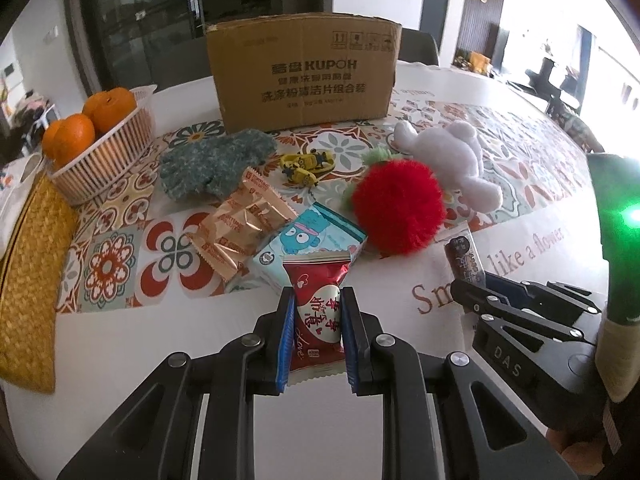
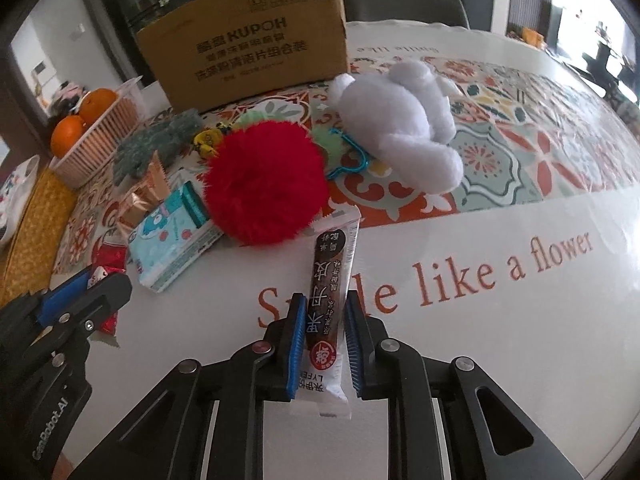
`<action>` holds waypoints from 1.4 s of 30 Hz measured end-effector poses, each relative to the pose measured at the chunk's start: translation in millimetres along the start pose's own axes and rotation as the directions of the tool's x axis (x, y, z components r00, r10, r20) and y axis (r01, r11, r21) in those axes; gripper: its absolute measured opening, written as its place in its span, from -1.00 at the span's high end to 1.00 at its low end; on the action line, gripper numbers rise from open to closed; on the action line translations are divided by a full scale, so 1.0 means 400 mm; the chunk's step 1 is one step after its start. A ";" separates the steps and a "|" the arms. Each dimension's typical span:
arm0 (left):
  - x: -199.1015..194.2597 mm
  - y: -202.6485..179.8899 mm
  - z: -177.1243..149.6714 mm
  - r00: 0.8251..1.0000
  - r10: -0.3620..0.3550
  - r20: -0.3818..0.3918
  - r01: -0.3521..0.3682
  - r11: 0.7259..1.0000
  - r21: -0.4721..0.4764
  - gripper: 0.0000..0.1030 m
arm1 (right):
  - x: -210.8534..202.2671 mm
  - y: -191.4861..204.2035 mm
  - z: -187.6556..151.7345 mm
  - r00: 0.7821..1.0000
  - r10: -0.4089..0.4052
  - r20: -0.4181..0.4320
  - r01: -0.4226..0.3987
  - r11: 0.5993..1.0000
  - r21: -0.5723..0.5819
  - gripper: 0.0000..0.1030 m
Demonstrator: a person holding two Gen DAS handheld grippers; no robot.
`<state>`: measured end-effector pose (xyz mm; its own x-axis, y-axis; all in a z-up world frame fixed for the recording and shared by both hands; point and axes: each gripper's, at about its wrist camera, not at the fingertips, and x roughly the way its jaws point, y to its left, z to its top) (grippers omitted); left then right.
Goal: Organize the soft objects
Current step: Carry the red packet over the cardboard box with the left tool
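Left claw (image 1: 318, 320) grips a red snack packet (image 1: 318, 304) at lower centre; right claw (image 2: 323, 330) clamps a brown snack bar (image 2: 330, 296) above the tabletop (image 2: 500, 340)

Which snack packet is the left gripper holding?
The red packet with the white heart, pinched in the left gripper. The brown stick is in the right gripper; the copper packets lie loose.

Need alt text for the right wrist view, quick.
The right gripper is shut on a long brown-and-white snack packet above a white tablecloth. Behind lie a red fluffy ball, white plush toy and cardboard box.
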<state>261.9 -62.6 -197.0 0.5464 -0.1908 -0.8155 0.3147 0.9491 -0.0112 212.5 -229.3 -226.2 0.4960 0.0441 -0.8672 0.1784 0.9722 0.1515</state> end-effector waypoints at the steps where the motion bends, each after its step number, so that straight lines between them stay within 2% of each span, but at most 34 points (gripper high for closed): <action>1: -0.003 -0.002 0.001 1.000 0.000 0.000 0.000 1.000 -0.010 0.57 | -0.007 -0.001 0.002 1.000 0.008 0.000 -0.008 1.000 -0.009 0.61; 7: -0.037 -0.018 0.022 1.000 0.017 0.026 -0.015 0.998 -0.058 0.57 | -0.068 -0.008 0.020 0.999 0.040 0.031 -0.038 0.998 -0.059 0.61; 17: -0.126 -0.025 0.107 0.993 0.025 0.116 -0.013 0.994 -0.105 0.57 | -0.179 -0.005 0.116 0.985 0.100 0.141 -0.085 0.990 -0.109 0.61; 20: -0.155 -0.021 0.143 0.987 0.051 0.154 -0.035 0.994 -0.105 0.57 | -0.204 0.001 0.144 0.978 0.118 0.175 -0.098 0.988 -0.119 0.61; 32: -0.224 0.007 0.286 0.958 0.076 0.276 -0.047 0.993 -0.108 0.57 | -0.299 0.034 0.280 0.930 0.177 0.322 -0.137 0.980 -0.142 0.61; 42: -0.234 0.025 0.390 0.936 0.109 0.335 -0.084 0.992 -0.089 0.57 | -0.319 0.054 0.380 0.908 0.207 0.365 -0.156 0.974 -0.164 0.61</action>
<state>334.9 -74.2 -30.6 0.8054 -0.1588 -0.5710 0.1974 0.9803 0.0057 282.1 -248.9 -40.2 0.7975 0.1570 -0.5826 -0.0430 0.9779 0.2047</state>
